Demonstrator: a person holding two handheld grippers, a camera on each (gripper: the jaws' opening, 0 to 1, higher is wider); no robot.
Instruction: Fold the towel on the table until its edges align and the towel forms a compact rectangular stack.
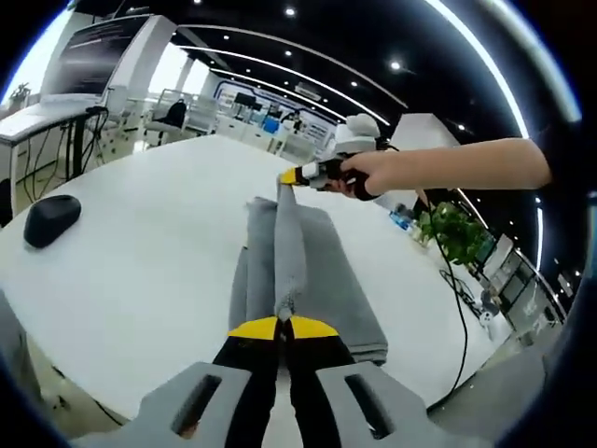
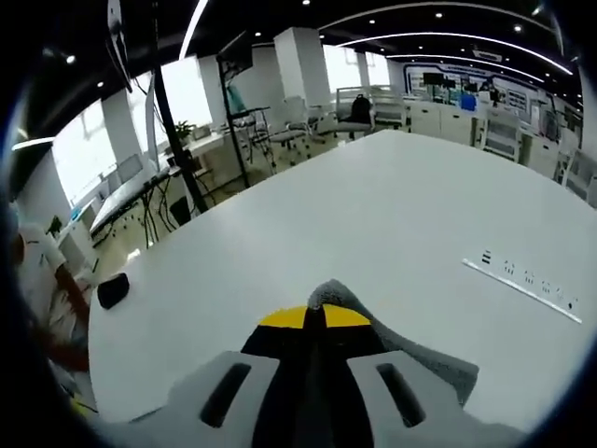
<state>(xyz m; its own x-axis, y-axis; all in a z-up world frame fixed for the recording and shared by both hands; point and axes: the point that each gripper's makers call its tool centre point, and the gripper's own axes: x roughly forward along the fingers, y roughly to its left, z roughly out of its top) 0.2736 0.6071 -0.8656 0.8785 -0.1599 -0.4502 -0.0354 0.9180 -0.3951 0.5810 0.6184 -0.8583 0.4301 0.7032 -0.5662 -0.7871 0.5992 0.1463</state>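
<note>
A grey towel (image 1: 317,271) lies on the white table (image 1: 159,252), with one layer pulled up into a taut ridge between both grippers. My left gripper (image 1: 283,324), yellow-tipped, is shut on the near end of that ridge. In the left gripper view the right gripper (image 1: 297,175), held by a person's hand, pinches the far end above the table. In the right gripper view my right gripper (image 2: 315,315) is shut on a grey towel corner (image 2: 328,292), with more towel (image 2: 424,359) hanging below to the right.
A black computer mouse (image 1: 51,219) lies on the table's left part, also seen small in the right gripper view as a dark mouse (image 2: 113,289). A potted plant (image 1: 452,229) and cables stand beyond the table's right edge. Desks and chairs fill the office behind.
</note>
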